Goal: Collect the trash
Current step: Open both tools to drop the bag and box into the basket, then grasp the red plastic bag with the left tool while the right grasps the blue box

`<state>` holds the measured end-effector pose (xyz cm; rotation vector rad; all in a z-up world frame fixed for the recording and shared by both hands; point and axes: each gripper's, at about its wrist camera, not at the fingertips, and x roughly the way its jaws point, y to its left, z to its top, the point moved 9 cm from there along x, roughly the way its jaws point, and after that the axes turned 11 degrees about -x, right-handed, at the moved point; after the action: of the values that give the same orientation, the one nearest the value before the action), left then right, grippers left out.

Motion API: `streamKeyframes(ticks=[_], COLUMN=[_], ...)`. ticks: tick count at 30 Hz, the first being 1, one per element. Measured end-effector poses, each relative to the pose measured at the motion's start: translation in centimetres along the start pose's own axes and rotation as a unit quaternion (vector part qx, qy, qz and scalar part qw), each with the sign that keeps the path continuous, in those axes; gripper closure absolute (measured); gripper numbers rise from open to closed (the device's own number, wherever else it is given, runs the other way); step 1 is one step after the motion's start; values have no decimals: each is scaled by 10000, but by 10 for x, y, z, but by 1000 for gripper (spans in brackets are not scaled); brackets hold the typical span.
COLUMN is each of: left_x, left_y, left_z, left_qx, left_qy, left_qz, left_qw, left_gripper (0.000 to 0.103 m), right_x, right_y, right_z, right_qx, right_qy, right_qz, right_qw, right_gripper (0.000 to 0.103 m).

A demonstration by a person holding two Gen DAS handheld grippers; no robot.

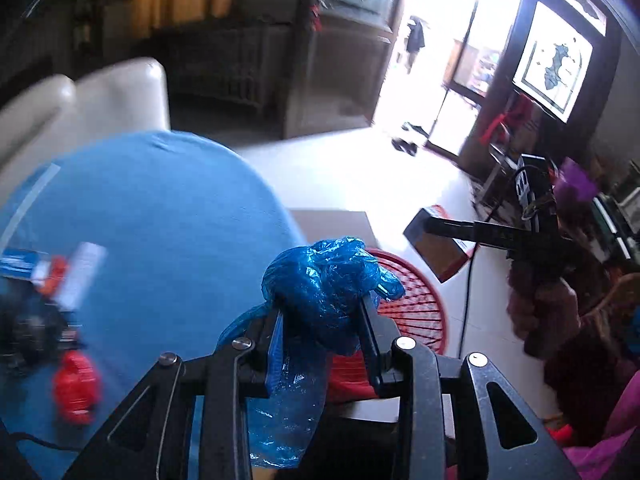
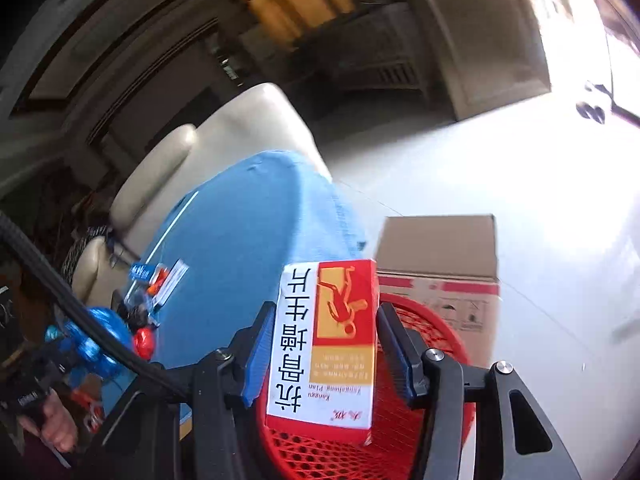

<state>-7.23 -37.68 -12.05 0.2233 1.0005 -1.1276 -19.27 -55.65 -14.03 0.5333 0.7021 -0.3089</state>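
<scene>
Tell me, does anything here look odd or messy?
Nothing looks spilled or broken. Some litter, including a red wrapper, lies on the blue table; the crumpled blue plastic and medicine box are held by grippers near the red basket.

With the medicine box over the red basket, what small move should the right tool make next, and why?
Probably open and let go. In the right wrist view the right tool has the red and white medicine box between its fingers, directly over the red mesh basket beside the blue table, so the box should fall inside.
</scene>
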Motion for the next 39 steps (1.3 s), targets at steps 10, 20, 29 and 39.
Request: streamKeyframes(ticks=[10, 20, 29, 39], left_x=[61, -29, -115, -141], left_y=[-17, 100, 240, 279], left_z=[-28, -49, -89, -106], left_qx=[-89, -1015, -2332, -2341], left_qy=[699, -79, -779, -896], left_qz=[15, 997, 2115, 2425], left_qw=[9975, 9898, 9460, 9372], left_gripper=[41, 39, 32, 31], right_x=[16, 40, 104, 196], right_y=[-18, 6, 147, 335], right_z=[-27, -20, 3, -6], right_qx=[258, 89, -943, -2388], right_qy=[261, 334, 806, 1502], right_qz=[317, 502, 1259, 2021], right_qw=[9988, 9981, 9843, 9378], right_gripper=[39, 39, 39, 35])
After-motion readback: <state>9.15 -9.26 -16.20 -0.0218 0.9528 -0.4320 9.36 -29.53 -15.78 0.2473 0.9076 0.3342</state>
